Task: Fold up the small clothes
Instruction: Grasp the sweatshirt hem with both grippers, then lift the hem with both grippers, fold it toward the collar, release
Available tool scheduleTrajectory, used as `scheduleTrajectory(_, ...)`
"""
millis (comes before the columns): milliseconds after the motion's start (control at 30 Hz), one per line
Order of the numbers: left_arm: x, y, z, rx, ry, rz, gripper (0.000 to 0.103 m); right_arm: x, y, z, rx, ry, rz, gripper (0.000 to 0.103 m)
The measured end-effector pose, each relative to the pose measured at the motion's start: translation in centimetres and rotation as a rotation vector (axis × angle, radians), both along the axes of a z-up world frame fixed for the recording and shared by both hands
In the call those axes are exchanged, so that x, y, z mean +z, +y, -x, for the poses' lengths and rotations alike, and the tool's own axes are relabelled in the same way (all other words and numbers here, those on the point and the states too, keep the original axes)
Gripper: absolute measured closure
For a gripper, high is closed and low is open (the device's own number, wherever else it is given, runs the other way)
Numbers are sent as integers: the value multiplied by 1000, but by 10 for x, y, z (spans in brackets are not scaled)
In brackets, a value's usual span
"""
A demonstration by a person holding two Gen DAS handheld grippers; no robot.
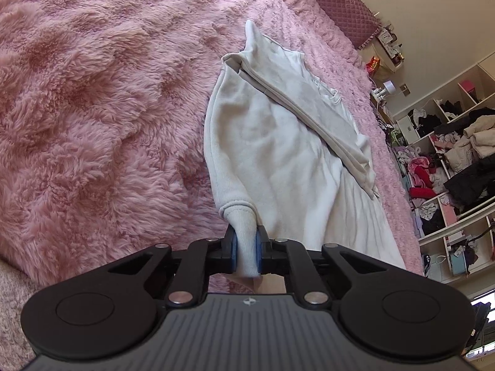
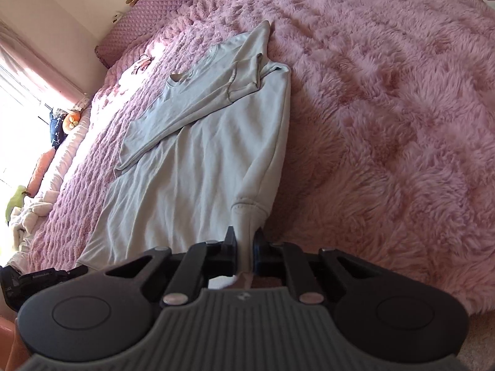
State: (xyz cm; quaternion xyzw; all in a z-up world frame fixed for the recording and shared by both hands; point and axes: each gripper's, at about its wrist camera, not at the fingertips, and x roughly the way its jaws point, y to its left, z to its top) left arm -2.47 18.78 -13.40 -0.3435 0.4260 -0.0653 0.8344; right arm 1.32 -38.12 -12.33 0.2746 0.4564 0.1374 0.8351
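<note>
A white long-sleeved sweatshirt (image 1: 278,154) lies on a fluffy pink blanket (image 1: 92,108), with both sleeves folded across its body. My left gripper (image 1: 246,247) is shut on a ribbed corner of the hem at the sweatshirt's near left. The sweatshirt also shows in the right wrist view (image 2: 201,160). My right gripper (image 2: 245,247) is shut on the ribbed hem corner at the near right. One folded sleeve (image 2: 185,111) crosses the chest diagonally. The collar end points away from both grippers.
The pink blanket (image 2: 386,108) covers a bed with a quilted pink headboard (image 1: 337,3). Open shelves stuffed with clothes (image 1: 448,154) stand to the right in the left wrist view. A bright window (image 2: 18,108) and pillows lie to the left in the right wrist view.
</note>
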Motion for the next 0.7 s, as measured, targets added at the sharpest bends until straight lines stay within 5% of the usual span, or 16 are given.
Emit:
scheduleTrajectory(333, 39, 5, -33, -7, -130, -15, 93, 41, 3, -36, -61, -101, -106, 100)
scheduleTrajectory(700, 78, 31, -152, 5, -253, 13, 94, 81, 15, -145, -124, -253, -111, 100)
